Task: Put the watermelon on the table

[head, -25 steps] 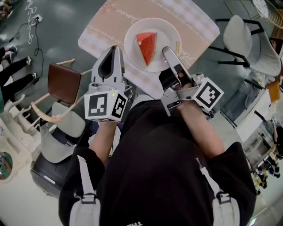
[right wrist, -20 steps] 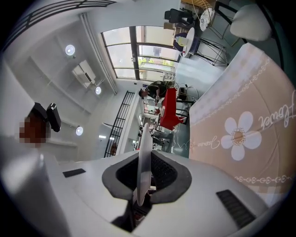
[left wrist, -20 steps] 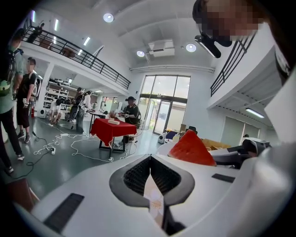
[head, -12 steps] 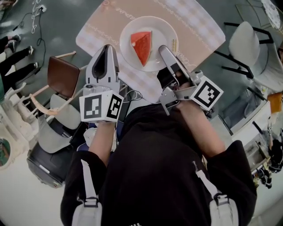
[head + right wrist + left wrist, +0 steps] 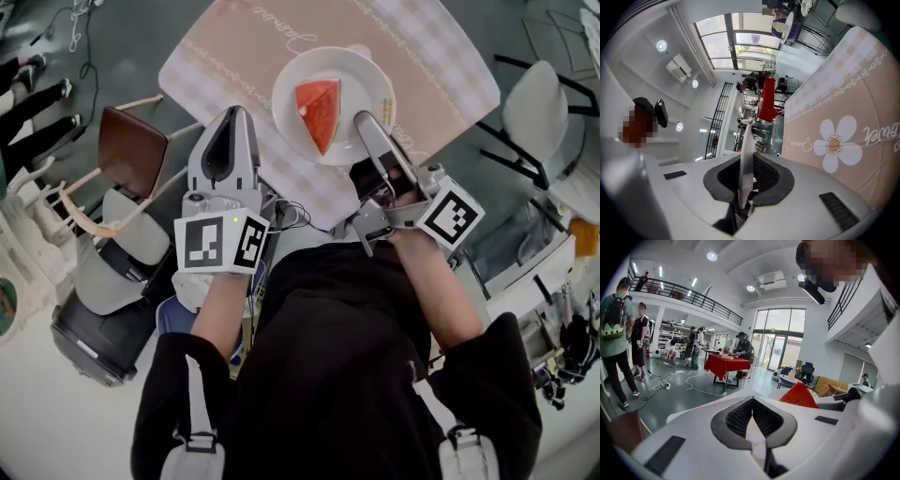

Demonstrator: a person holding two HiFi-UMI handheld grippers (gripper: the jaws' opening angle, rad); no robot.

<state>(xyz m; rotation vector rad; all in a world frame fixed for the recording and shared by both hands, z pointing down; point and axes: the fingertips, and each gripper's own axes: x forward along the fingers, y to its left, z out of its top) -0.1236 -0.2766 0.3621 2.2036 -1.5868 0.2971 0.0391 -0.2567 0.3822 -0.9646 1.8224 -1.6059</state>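
A red wedge of watermelon point(image 5: 319, 111) lies on a white plate point(image 5: 291, 80) over the near edge of the table point(image 5: 431, 47), which has a beige flowered cloth. My right gripper point(image 5: 367, 120) is shut on the plate's right rim. In the right gripper view the thin plate edge point(image 5: 746, 140) stands between the jaws of the right gripper point(image 5: 749, 161). My left gripper point(image 5: 232, 114) is shut with nothing in it, just left of the plate and apart from it. In the left gripper view the watermelon point(image 5: 799, 396) shows to the right of the left gripper point(image 5: 751, 401).
A brown-seated chair point(image 5: 131, 155) stands left of the table, with a white chair point(image 5: 112, 272) below it. Another white chair point(image 5: 534, 112) stands at the right. People stand around a red-clothed table point(image 5: 726, 365) far off.
The plate with the watermelon stays in my right gripper and has shifted slightly right over the table edge. The left gripper has kept its place beside it.
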